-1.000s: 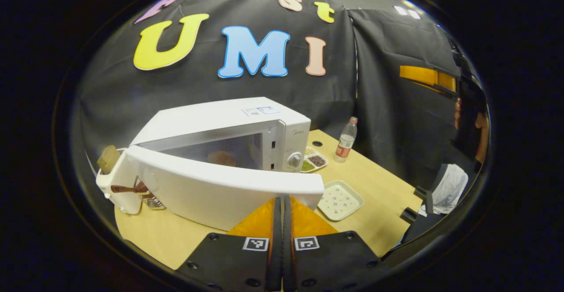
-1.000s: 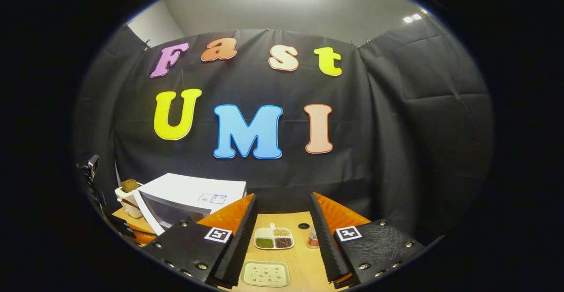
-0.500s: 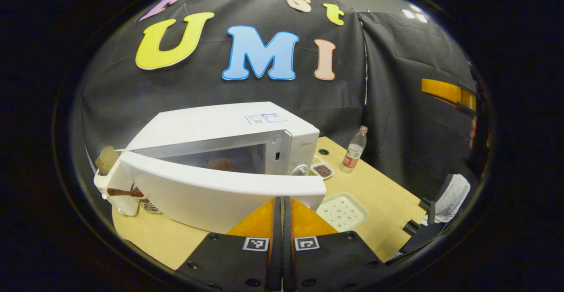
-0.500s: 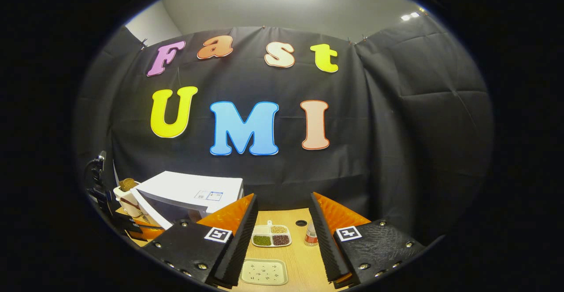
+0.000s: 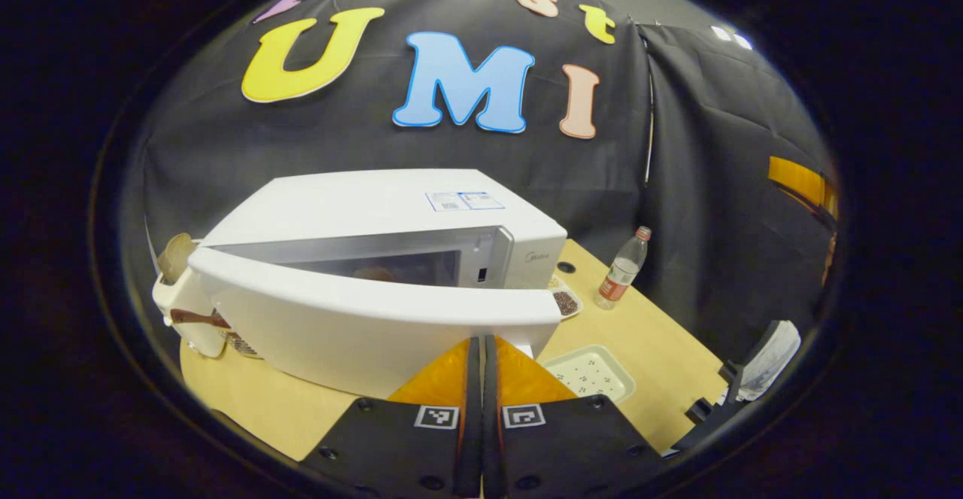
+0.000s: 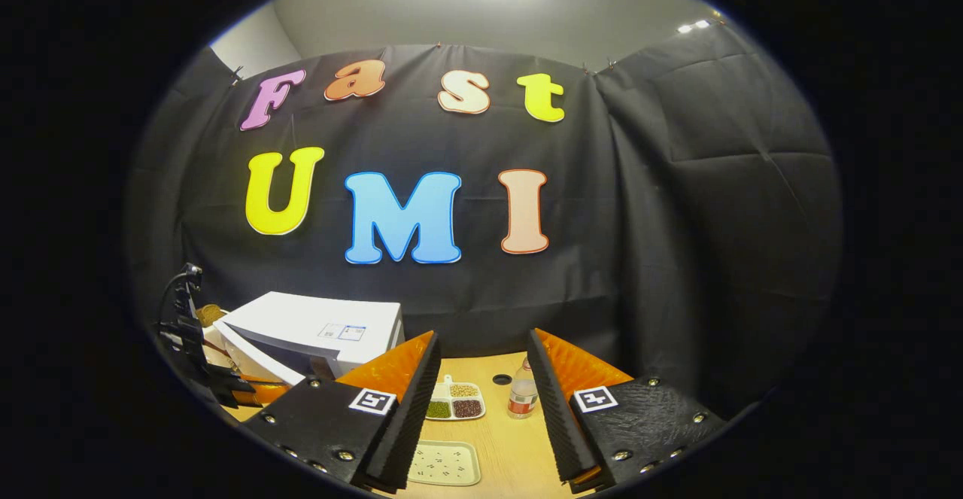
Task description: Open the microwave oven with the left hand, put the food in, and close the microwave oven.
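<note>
Left gripper [image 5: 481, 348]: fingers pressed together with nothing between them, tips set against the front face of the door [image 5: 361, 326].
Right gripper [image 6: 481, 401]: fingers held wide apart, nothing gripped, raised above the table [image 6: 504, 431].
Microwave [image 5: 391, 220]: stood on the table's left part, door partly ajar.
Food [image 5: 376, 273]: seen dimly inside the microwave through the gap.
Bottle [image 6: 520, 395]: upright, near a divided dish [image 6: 454, 403].
Tray [image 5: 590, 373]: flat on the table, right of the door.
</note>
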